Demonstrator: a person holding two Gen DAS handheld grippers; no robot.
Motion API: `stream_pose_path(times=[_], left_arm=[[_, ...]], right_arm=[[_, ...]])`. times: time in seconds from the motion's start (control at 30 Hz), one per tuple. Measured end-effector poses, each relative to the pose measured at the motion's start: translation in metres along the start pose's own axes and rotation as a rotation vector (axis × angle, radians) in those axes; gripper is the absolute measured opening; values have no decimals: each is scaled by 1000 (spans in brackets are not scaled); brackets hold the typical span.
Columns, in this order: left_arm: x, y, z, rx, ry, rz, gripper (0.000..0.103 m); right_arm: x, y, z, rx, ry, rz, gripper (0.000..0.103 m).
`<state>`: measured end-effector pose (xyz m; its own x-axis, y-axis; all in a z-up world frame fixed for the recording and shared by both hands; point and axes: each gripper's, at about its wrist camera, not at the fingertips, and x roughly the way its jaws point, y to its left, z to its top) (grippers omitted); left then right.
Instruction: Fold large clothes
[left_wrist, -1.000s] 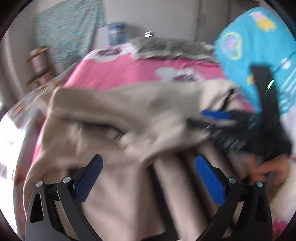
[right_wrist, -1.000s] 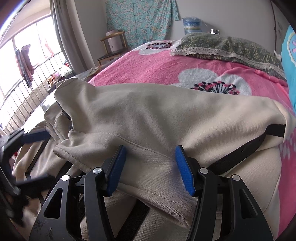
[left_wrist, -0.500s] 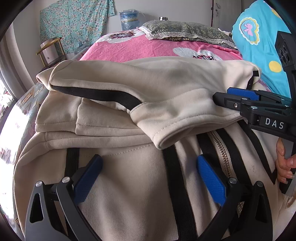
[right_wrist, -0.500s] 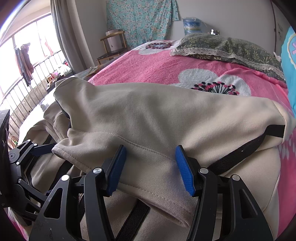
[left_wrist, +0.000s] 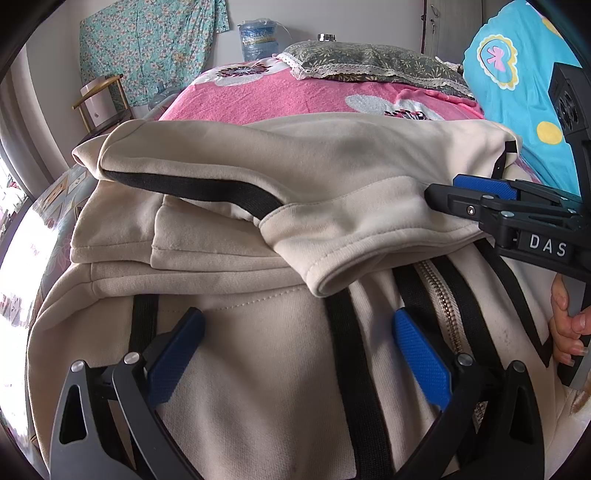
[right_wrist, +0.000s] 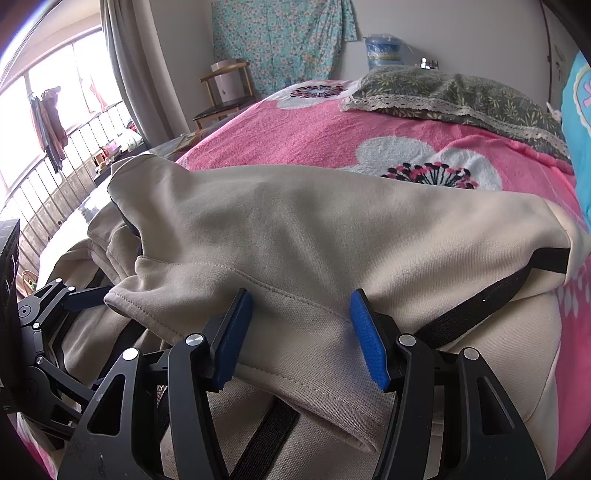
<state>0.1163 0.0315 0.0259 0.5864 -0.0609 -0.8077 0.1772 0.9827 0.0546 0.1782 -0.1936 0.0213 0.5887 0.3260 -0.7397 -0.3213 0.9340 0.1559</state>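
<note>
Beige jacket (left_wrist: 258, 387) on the pink bedspread (left_wrist: 295, 96). Only the left view shows its zipper (left_wrist: 443, 310). Sleeve (right_wrist: 314, 240) lies crosswise, cuff leftward. Left gripper (left_wrist: 299, 354) spread, empty; right gripper (right_wrist: 301, 336) straddles the cuff, grip uncertain

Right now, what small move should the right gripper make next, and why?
Probably draw the right gripper back off the sleeve. Its jaws stand open around the cuff, and the sleeve already lies folded across the jacket, so nothing seems left to carry.
</note>
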Motion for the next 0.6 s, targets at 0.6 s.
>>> stream_pose_path(times=[0.6], left_arm=[[-5,6,1,-19,16,-44,99]], right_arm=[[-109,20,-54,44,-19,-96,54]])
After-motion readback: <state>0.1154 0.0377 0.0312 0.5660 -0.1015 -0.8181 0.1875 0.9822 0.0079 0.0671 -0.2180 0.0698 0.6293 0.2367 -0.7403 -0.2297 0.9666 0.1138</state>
